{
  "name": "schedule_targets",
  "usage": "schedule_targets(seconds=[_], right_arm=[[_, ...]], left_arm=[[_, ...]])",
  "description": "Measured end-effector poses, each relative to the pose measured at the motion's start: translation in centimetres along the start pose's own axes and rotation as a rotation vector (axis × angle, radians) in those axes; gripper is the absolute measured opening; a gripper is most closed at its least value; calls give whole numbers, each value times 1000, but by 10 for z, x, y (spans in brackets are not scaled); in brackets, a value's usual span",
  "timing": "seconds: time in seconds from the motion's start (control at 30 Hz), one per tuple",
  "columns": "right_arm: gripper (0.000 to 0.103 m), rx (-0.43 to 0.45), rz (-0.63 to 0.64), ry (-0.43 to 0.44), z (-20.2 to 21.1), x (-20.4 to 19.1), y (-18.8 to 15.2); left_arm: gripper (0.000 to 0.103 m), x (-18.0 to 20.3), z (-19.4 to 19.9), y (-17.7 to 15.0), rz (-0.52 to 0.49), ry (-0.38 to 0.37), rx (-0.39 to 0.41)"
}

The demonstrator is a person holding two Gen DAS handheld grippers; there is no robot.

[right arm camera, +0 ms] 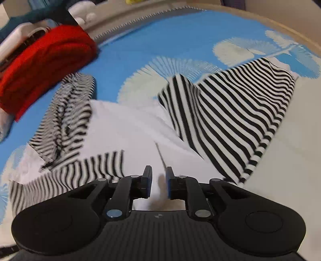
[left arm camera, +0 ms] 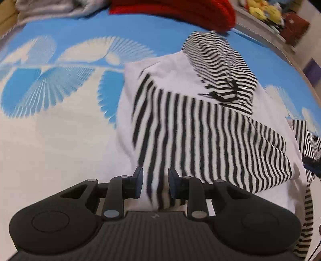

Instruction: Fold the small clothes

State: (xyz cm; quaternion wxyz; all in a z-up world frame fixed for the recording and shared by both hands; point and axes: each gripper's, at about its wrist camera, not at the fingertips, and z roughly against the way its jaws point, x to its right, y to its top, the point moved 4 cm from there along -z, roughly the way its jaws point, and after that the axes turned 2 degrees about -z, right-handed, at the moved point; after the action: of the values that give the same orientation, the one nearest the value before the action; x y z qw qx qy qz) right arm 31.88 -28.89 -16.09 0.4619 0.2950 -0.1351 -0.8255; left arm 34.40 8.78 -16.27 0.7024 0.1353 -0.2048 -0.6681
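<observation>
Left wrist view: left gripper [left arm camera: 155, 185] at lower centre, jaws parted a little, striped cloth of the striped-and-white garment [left arm camera: 200, 128] running between them; whether the pads bite, cannot tell. Garment fills centre and right on the blue patterned sheet [left arm camera: 80, 34]; red folded cloth [left arm camera: 180, 12] at top.

Right wrist view: right gripper [right arm camera: 158, 181] at lower centre, fingers narrowly apart over white fabric, pinching nothing. Judgement: lay the flap flat, edges aligned, before letting go.

bare blue bedspread [left arm camera: 60, 124] beside striped garment [left arm camera: 200, 128], red fabric [left arm camera: 180, 10] blocking far edge
</observation>
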Motion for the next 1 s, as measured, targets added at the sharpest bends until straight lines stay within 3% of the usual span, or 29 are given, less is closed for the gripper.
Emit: schedule_targets(seconds=[0.07, 0.13, 0.2, 0.33, 0.4, 0.47, 0.57, 0.7, 0.83, 0.97, 1.0], right_arm=[[16, -60, -22, 21, -10, 3, -5], [16, -135, -12, -55, -23, 11, -13], [16, -153, -32, -82, -27, 19, -17], [19, -77, -4, -13, -15, 10, -8], [32, -113, 18, -24, -21, 9, -12], [37, -191, 24, -28, -30, 12, -19], [37, -148, 1, 11, -15, 12, -8], [37, -44, 23, 25, 7, 24, 8], [37, -6, -1, 19, 16, 54, 23], [37, 73, -16, -46, 28, 89, 39], [27, 90, -14, -59, 31, 100, 45]], left_arm=[[31, 4, -13, -3, -4, -7, -38], [30, 4, -33, -8, -4, 30, -107], [31, 8, -28, -5, 1, 43, -89], [43, 23, -3, 5, -15, -28, 20], [46, 27, -16, 2, -17, -45, -22], [46, 28, -37, -7, -23, -4, -109], [45, 28, -26, -3, 6, 12, -69], [48, 43, -5, 12, -62, 11, 44], [48, 44, -4, 13, -57, 32, 46], [48, 54, 1, 17, -62, 19, 68], [48, 58, 1, 17, -70, 19, 72]])
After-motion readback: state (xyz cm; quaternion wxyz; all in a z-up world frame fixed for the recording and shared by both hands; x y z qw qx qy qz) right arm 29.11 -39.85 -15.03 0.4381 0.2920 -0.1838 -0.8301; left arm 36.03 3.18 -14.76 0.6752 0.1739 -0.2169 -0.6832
